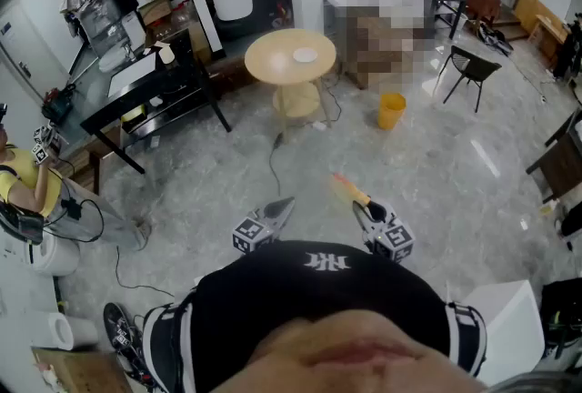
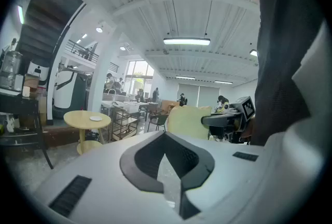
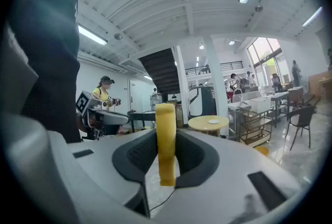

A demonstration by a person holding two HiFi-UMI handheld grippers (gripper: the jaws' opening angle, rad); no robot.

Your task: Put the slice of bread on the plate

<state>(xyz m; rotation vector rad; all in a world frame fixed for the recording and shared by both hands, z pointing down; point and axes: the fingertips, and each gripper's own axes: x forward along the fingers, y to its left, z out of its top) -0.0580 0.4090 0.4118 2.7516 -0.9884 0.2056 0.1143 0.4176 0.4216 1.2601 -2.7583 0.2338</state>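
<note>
Left hand-held gripper (image 1: 280, 209): near level, pointing to 12 o'clock, jaws clenched together, empty.
Right hand-held gripper (image 3: 166, 139): beside it at 3 o'clock, near level, grasping bread (image 3: 165, 116) edge-on, upright.
Plate (image 1: 305, 55): on round tabletop (image 1: 268, 73) at 12 o'clock, well apart from bread.
Arms hidden beneath cap (image 1: 309, 291). Bread blurred in head view.

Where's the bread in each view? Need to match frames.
Head view: bread low centre, held in the right claw.
Left gripper view: right of centre, flat-on, beside the right claw.
Right gripper view: centre, edge-on between the jaws.
Shared landmark: round yellow table, upper centre in head view, left in left gripper view, right of centre in right gripper view.
</note>
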